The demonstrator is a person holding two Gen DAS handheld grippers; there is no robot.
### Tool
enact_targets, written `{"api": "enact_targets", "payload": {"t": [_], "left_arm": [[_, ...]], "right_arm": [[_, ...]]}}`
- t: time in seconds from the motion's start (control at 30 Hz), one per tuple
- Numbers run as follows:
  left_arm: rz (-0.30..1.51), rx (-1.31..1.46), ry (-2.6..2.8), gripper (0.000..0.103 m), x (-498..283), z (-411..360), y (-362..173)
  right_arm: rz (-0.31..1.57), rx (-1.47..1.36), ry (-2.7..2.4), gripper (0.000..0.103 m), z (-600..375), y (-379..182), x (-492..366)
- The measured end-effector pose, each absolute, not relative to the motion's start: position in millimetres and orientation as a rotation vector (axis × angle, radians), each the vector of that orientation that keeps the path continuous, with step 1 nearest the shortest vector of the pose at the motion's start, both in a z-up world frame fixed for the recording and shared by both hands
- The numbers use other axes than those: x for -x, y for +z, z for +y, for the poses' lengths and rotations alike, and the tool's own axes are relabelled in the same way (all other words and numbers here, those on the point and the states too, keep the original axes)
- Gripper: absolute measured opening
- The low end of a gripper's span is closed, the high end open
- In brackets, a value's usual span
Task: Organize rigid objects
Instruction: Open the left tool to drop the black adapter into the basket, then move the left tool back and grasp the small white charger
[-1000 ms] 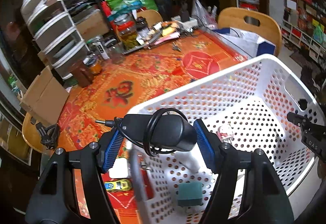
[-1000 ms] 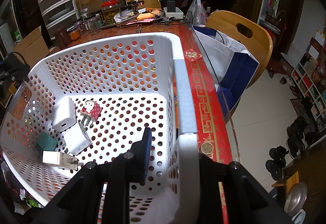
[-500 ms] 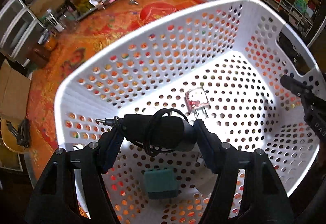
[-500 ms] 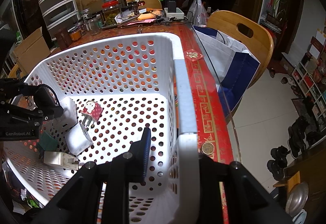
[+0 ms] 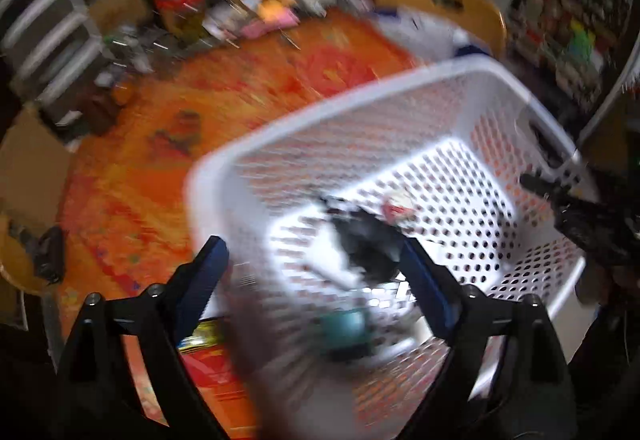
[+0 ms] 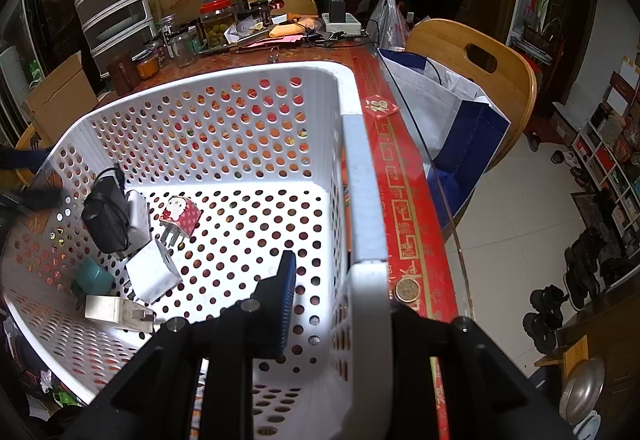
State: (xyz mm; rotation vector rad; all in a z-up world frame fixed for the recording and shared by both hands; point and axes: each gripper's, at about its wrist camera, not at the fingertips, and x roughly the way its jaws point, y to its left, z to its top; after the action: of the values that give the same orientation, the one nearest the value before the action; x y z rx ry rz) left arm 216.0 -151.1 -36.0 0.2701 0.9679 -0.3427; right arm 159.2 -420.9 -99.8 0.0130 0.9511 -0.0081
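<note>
The left gripper (image 5: 316,272) stands wide apart, its jaws having just opened, and the black adapter (image 6: 106,218) lies free at the left of the white basket (image 6: 364,200), leaning on a white charger (image 6: 140,216). The right gripper (image 6: 332,304) is clamped on the basket's near right rim. If that hold slips, the basket could slide toward the table (image 6: 408,208) edge; the adapter's looped cord might snag the withdrawing left fingers (image 5: 424,284).

White perforated basket (image 6: 256,112) stands upright on the table. Inside, at its left end: black adapter (image 6: 106,216) with coiled cord leaning on a white charger (image 6: 139,214); patterned plug (image 6: 180,216), white cube charger (image 6: 154,272), teal block (image 6: 93,277) and white plug (image 6: 116,310) lie nearby.
</note>
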Motion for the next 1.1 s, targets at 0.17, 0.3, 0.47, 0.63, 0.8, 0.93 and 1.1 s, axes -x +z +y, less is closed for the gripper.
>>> {"api": "enact_targets", "payload": {"t": [0.17,0.3,0.47,0.63,0.8,0.93,1.1], "left_arm": [[0.872,-0.18,-0.12,0.103,-212,-43,-33],[1.034,-0.137,-0.064,0.103,-244,7,-101],[1.106,-0.09,-0.137,0.102,-266,7,-146],[1.141,-0.082,-0.128,0.089,-278,-6,-168],[1.131,-0.04,-0.118,0.043,-277,-13,-178],[1.094,-0.033,-0.084,0.042,-274,-8,-170],[0.965,-0.073,0.017,0.042,-269,0,-126]], "right_arm": [[0.951,-0.013,-0.008,0.023,-421,-100,-159],[0.95,-0.012,-0.007,0.023,-422,-100,-159],[0.95,-0.016,-0.009,0.023,-422,-100,-158],[0.951,-0.018,-0.01,0.023,-423,-100,-157],[0.953,-0.012,-0.008,0.023,-423,-100,-157],[0.949,-0.016,-0.007,0.023,-424,-100,-157],[0.949,-0.014,-0.007,0.023,-424,-100,-158]]}}
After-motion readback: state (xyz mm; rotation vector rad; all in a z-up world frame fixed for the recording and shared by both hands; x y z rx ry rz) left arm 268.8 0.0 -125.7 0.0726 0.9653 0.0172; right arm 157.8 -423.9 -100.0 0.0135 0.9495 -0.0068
